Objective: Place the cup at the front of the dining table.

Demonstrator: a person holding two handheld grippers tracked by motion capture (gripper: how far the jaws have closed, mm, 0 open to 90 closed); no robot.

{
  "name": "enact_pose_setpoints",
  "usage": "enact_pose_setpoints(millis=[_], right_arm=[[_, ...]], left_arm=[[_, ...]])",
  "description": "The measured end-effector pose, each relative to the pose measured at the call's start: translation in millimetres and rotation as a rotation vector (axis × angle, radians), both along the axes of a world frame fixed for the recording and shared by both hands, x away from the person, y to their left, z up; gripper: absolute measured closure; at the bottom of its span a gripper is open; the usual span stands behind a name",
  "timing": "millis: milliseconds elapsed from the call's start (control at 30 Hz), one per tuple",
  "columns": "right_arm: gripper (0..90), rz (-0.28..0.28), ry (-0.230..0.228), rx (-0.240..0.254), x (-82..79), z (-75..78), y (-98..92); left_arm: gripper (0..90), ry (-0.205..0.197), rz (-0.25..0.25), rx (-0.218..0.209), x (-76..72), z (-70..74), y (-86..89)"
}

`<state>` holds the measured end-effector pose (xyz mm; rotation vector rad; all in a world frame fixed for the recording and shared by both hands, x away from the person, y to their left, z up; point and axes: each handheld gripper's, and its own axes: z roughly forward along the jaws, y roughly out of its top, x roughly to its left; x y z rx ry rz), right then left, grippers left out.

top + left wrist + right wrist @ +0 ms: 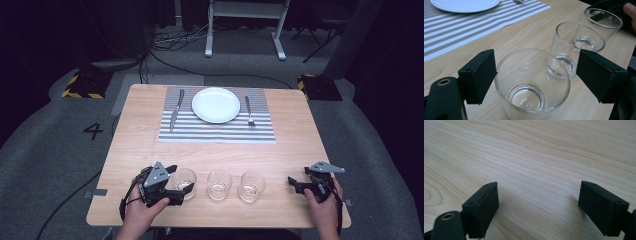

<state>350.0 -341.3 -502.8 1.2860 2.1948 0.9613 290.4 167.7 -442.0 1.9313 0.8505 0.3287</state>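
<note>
Our left gripper (534, 80) straddles the left glass (532, 83), jaws spread; closing off-centre could knock it into the middle glass (576, 47).

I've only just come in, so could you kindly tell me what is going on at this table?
A person holds a claw in each hand. The left claw is open around the leftmost glass of three in a row, not visibly clamped. The right claw is open over bare table. Beyond, a plate, knife and fork lie on a striped placemat.
</note>
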Motion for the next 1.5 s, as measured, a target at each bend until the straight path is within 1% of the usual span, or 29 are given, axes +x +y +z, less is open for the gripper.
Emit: enact_pose_setpoints(millis=[33, 67, 100, 200, 233, 267, 300, 367, 400, 433, 467, 567, 633, 667, 767, 867, 933, 1000, 1033, 1067, 1100, 1133, 1167, 1267, 1300, 1333, 1400, 1467, 1500], right_arm=[[16.6, -0.001, 0.001, 0.004, -0.1, 0.0, 0.3], [16.6, 0.0, 0.0, -0.001, 0.0, 0.0, -0.1], [16.6, 0.0, 0.0, -0.001, 0.0, 0.0, -0.1], [16.6, 0.0, 0.0, 0.001, 0.0, 0.0, 0.0], [16.6, -0.001, 0.001, 0.004, -0.1, 0.0, 0.3], [16.6, 0.0, 0.0, 0.002, 0.0, 0.0, 0.1], [16.6, 0.0, 0.0, 0.002, 0.0, 0.0, 0.1], [16.6, 0.0, 0.0, 0.0, 0.0, 0.0, 0.0], [16.6, -0.001, 0.001, 0.007, 0.0, 0.0, 0.5], [16.6, 0.0, 0.001, 0.005, 0.3, 0.0, 0.7], [16.6, 0.0, 0.001, 0.005, 0.3, 0.0, 0.7], [16.6, -0.001, 0.001, 0.008, 0.4, 0.0, 1.0], [16.6, -0.001, 0.001, 0.006, 0.4, 0.0, 0.9], [16.6, -0.002, 0.002, 0.008, 0.4, 0.0, 1.0], [16.6, -0.001, 0.001, 0.008, 0.4, 0.0, 1.0], [16.6, -0.001, 0.002, 0.007, 0.3, 0.0, 1.0], [16.6, 0.0, 0.001, 0.006, 0.3, 0.0, 0.8], [16.6, -0.001, 0.001, 0.008, 0.4, 0.0, 1.0], [16.6, -0.001, 0.001, 0.007, 0.4, 0.0, 1.0], [16.6, -0.001, 0.001, 0.008, 0.3, 0.0, 1.0], [16.6, -0.001, 0.001, 0.007, 0.4, 0.0, 0.9], [16.6, -0.001, 0.001, 0.007, 0.3, 0.0, 1.0], [16.6, -0.001, 0.001, 0.007, 0.3, 0.0, 1.0], [16.6, -0.001, 0.001, 0.006, 0.4, 0.0, 0.9], [16.6, -0.002, 0.001, 0.008, 0.3, 0.0, 1.0], [16.6, -0.001, 0.001, 0.006, 0.3, 0.0, 0.9], [16.6, -0.001, 0.001, 0.007, 0.4, 0.0, 1.0], [16.6, -0.001, 0.001, 0.007, 0.3, 0.0, 1.0], [16.6, -0.002, 0.001, 0.007, 0.3, 0.0, 1.0]], left_arm=[[16.5, -0.004, -0.001, -0.002, -0.3, -2.4, -0.9], [16.2, -0.037, -0.007, -0.007, -1.3, -6.4, -1.3], [16.2, -0.037, -0.007, -0.007, -1.3, -6.4, -1.3], [16.2, -0.078, 0.012, -0.01, -2.9, -11.1, -2.7], [16.0, -0.081, 0.049, 0.006, -4.6, -12.9, -3.1], [16.0, -0.081, 0.049, 0.006, -4.6, -12.9, -3.1], [16.0, -0.086, 0.061, -0.001, -5.1, -14.8, -3.2], [15.9, -0.085, 0.071, -0.045, -4.8, -19.6, -2.9], [15.9, -0.072, 0.076, -0.074, -4.7, -21.8, -3.3], [15.7, -0.06, 0.067, -0.074, -4.0, -25.0, -3.7], [15.4, -0.06, 0.067, -0.074, -4.0, -25.0, -3.7], [15.7, -0.083, 0.059, 0.01, -4.9, -31.2, -10.1], [15.9, -0.1, 0.068, 0.039, -4.2, -33.7, -12.1], [16.1, -0.086, 0.071, 0.019, -3.1, -37.1, -12.9], [16.6, -0.079, 0.064, 0.017, -1.8, -40.3, -12.7], [17.0, -0.08, 0.057, 0.042, -0.5, -43.5, -12.9], [18.5, -0.054, 0.058, 0.045, 0.6, -46.1, -14.8], [18.9, -0.051, 0.059, 0.043, 0.7, -46.0, -14.6], [19.0, -0.039, 0.06, 0.041, 1.1, -45.3, -15.0], [19.0, -0.039, 0.06, 0.041, 1.1, -45.3, -15.0], [19.1, -0.028, 0.056, 0.056, 1.7, -43.1, -15.0], [19.2, -0.027, 0.057, 0.067, 1.9, -42.3, -14.8], [19.2, -0.027, 0.057, 0.067, 1.9, -42.3, -14.8], [19.2, -0.016, 0.059, 0.062, 2.3, -41.6, -15.1], [19.2, -0.011, 0.059, 0.057, 3.1, -41.3, -14.0], [19.2, 0.001, 0.06, 0.038, 4.4, -41.2, -12.8], [19.2, 0.007, 0.064, 0.034, 5.0, -40.7, -11.9], [19.3, 0.005, 0.069, 0.041, 6.4, -40.1, -10.5], [19.3, 0.007, 0.071, 0.056, 6.8, -39.0, -9.8]])
